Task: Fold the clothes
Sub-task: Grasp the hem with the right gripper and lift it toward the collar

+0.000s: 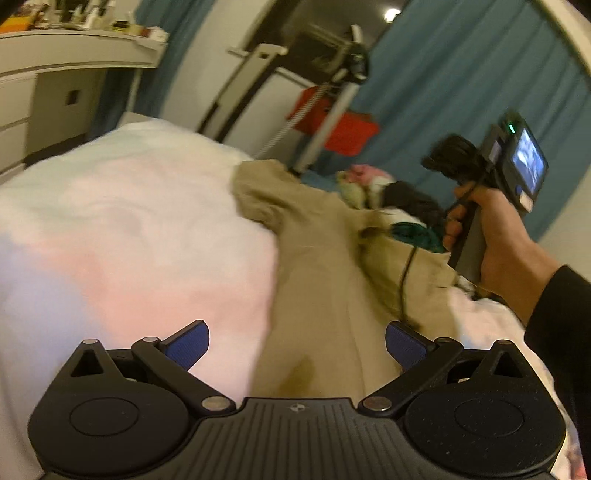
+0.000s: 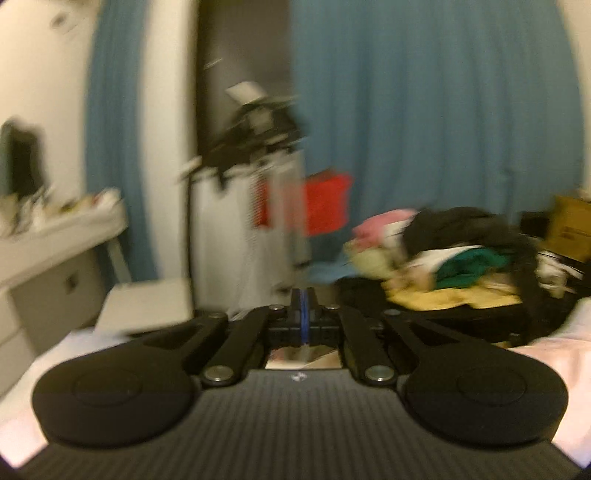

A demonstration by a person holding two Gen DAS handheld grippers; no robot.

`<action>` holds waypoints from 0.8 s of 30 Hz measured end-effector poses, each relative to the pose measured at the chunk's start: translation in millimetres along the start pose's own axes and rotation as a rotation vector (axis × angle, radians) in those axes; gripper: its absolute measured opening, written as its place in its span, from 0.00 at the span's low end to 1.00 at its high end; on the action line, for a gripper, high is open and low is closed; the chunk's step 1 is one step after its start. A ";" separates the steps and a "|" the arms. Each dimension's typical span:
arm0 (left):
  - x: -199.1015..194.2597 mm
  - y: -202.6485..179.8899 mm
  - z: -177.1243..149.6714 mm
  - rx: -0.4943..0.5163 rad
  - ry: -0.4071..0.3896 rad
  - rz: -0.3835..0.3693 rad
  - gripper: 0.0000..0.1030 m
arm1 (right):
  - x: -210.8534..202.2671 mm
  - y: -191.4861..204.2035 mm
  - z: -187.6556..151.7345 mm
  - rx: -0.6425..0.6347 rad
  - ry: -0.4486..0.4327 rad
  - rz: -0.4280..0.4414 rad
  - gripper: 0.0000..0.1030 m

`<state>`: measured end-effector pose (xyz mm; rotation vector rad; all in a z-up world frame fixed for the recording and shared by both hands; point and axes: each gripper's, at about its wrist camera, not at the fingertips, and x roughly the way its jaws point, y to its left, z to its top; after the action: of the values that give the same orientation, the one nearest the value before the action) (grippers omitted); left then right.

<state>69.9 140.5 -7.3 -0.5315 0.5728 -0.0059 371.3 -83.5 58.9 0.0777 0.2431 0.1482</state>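
Blue curtains (image 2: 424, 110) hang along the far wall. A white desk (image 1: 74, 55) stands left of the bed (image 1: 129, 221). One ceiling light (image 1: 391, 14) glows.

A tan garment (image 1: 317, 258) lies rumpled and unfolded across the white bed, running from near to far. Beyond it, far right, sits a heap of mixed clothes (image 2: 454, 251).

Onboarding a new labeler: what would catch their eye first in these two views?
Likely the tan garment, sprawled over the white bedding in front of the open left gripper. Next, the person's hand at the right, holding up the right gripper, whose fingers are shut on nothing visible. Behind, a heap of mixed clothes lies against the blue curtain.
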 end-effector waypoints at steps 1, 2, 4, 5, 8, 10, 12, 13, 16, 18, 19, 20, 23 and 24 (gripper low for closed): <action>2.3 -1.4 -1.6 -0.003 0.004 -0.010 1.00 | -1.5 -19.4 0.7 0.036 -0.008 -0.029 0.02; 4.4 -2.2 -3.6 -0.008 0.007 -0.014 1.00 | -0.9 -38.6 -2.0 0.074 0.000 -0.055 0.02; 8.0 -6.1 -6.1 -0.017 0.019 -0.010 1.00 | 3.7 -68.6 -12.6 0.126 0.036 -0.091 0.03; 10.7 -8.2 -6.4 -0.011 0.021 -0.001 1.00 | 8.6 -73.5 -21.0 0.128 0.068 -0.072 0.03; 18.4 -12.4 -6.7 0.014 0.021 0.037 1.00 | 20.9 -56.7 -46.3 0.054 0.153 0.036 0.06; 21.3 -11.2 -7.4 0.025 0.021 0.072 1.00 | 25.4 -19.9 -60.0 -0.044 0.198 0.147 0.07; 22.7 -6.2 -7.6 0.005 0.031 0.095 1.00 | 27.6 21.8 -74.0 -0.138 0.248 0.286 0.14; 23.2 -3.5 -7.6 -0.008 0.037 0.106 1.00 | 27.8 40.0 -78.8 -0.168 0.266 0.350 0.35; 24.1 4.2 -7.5 -0.041 0.045 0.122 1.00 | 29.8 94.6 -95.3 -0.224 0.296 0.515 0.69; 24.5 7.2 -8.5 -0.051 0.043 0.139 1.00 | 37.5 123.6 -104.3 -0.249 0.293 0.524 0.69; 26.1 8.0 -7.9 -0.054 0.041 0.143 1.00 | 43.3 137.4 -108.7 -0.258 0.295 0.513 0.69; 27.9 8.5 -8.1 -0.054 0.042 0.148 1.00 | 53.4 148.7 -112.6 -0.258 0.310 0.499 0.69; 33.2 9.1 -9.6 -0.050 0.045 0.166 1.00 | 79.1 172.3 -123.6 -0.256 0.349 0.463 0.69; 35.2 8.9 -9.9 -0.046 0.048 0.173 1.00 | 87.0 177.4 -128.3 -0.270 0.366 0.449 0.68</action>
<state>93.2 138.1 -36.7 -0.5261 0.6658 0.1588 399.1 112.5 -68.8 -0.1675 0.5673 0.6429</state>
